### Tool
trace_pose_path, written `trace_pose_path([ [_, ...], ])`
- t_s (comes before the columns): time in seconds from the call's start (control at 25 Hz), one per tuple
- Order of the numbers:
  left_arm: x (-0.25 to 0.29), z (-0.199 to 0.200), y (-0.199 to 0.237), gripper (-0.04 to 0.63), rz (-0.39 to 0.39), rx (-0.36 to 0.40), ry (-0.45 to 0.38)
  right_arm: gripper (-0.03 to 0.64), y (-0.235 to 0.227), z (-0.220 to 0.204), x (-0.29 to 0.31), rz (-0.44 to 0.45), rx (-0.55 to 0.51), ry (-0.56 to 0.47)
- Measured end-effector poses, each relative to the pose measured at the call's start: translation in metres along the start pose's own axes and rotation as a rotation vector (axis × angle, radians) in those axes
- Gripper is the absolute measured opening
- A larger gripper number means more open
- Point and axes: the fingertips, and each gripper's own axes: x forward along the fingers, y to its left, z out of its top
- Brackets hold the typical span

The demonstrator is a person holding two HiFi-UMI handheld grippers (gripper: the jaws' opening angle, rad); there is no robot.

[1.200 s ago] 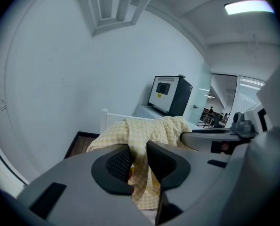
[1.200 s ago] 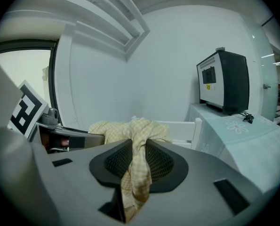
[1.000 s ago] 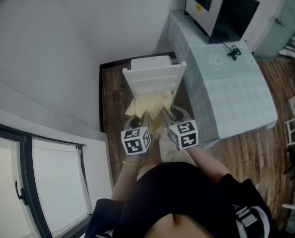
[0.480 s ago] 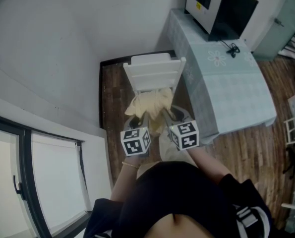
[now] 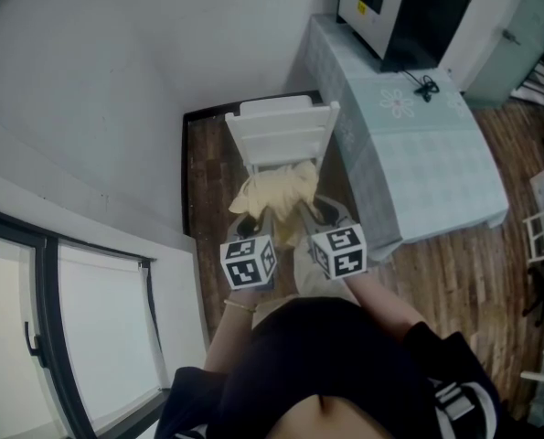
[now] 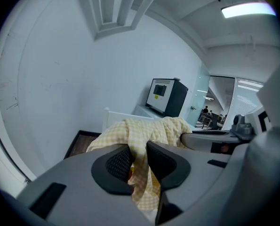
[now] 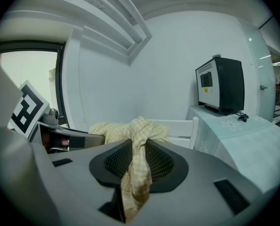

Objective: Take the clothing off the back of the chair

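Note:
A pale yellow checked garment (image 5: 273, 190) hangs bunched between my two grippers, held up in front of the white chair (image 5: 281, 133) and apart from its back. My left gripper (image 6: 139, 155) is shut on one fold of the garment (image 6: 144, 134), which trails down between its pads. My right gripper (image 7: 139, 160) is shut on another fold of the garment (image 7: 136, 140), with cloth drooping below the pads. In the head view the left gripper (image 5: 255, 219) and right gripper (image 5: 310, 214) sit side by side just under the cloth.
The white chair stands against a grey wall. To its right is a table with a pale blue cloth (image 5: 418, 144) bearing a black box-like appliance (image 5: 401, 16). A window (image 5: 61, 337) lies at the lower left. The floor (image 5: 464, 273) is wood.
Both grippers with the garment have drawn slightly back from the chair; the gap between cloth and chair back has grown a little.

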Motion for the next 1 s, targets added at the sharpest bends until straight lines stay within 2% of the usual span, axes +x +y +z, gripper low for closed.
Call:
trace_pose_path([
  [1.0, -0.0021, -0.0006, -0.0025, 0.084, -0.007, -0.012, -0.004, 0.097, 0.0013, 0.0011, -0.0041, -0.004, -0.022, -0.009],
])
